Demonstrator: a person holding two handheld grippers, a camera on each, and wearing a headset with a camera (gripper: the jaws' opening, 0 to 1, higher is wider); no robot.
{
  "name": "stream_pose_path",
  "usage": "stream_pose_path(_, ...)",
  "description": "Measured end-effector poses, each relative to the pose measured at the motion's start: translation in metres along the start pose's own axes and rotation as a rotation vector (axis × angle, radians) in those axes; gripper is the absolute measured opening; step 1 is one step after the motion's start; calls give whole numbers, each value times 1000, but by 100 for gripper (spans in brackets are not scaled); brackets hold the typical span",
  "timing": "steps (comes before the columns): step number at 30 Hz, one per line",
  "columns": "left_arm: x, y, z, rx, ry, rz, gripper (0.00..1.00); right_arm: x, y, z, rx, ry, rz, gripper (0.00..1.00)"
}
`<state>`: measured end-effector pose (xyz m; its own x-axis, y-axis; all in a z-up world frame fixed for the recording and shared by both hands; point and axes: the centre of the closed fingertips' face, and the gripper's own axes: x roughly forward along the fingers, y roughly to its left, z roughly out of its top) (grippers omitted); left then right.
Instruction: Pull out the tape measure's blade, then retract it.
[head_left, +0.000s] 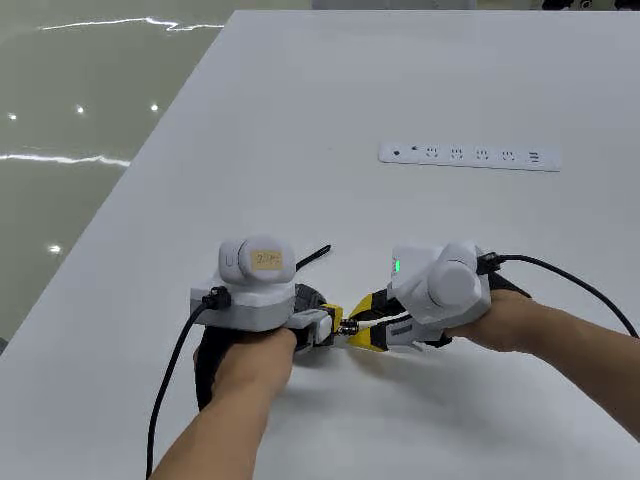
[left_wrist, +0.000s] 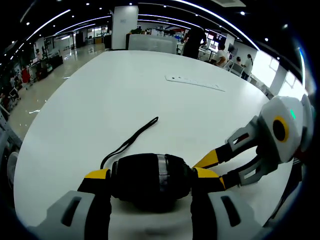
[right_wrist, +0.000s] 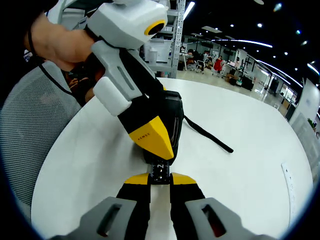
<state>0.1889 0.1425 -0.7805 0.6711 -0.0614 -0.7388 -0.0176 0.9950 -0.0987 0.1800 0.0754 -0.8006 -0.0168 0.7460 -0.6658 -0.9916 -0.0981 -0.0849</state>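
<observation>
Clamping the black case of the tape measure (right_wrist: 172, 112) between its yellow-tipped jaws, the left gripper (left_wrist: 150, 176) holds it low over the white desk (head_left: 300, 130), with the case's black strap (left_wrist: 131, 140) trailing loose behind. The right gripper (right_wrist: 160, 180) faces it, its jaws pressed together on the small metal hook (right_wrist: 159, 171) at the blade's end. The two grippers sit almost nose to nose, and hardly any blade shows between them. By my reading both grips are set, but the pull-out has barely begun, and the whole retraction is left to do.
</observation>
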Motion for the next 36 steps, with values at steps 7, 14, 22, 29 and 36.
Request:
stream_pose_path(7, -2, -2, 0, -3, 1, -2, 60, 4, -1, 1, 0, 1, 3, 14)
stream_pose_path(14, 0, -1, 0, -5, 0, -3, 60, 7, 0, 5, -4, 3, 5, 14)
stream_pose_path(22, -3, -2, 0, -6, -1, -2, 61, 12, -2, 4, 1, 10, -1, 14)
stream_pose_path(29, 2, 1, 0, -7, -2, 1, 61, 14, -3, 5, 3, 12, -6, 14)
stream_pose_path(36, 3, 0, 0, 4, -2, 8, 61, 15, -2, 3, 19, 15, -24, 14)
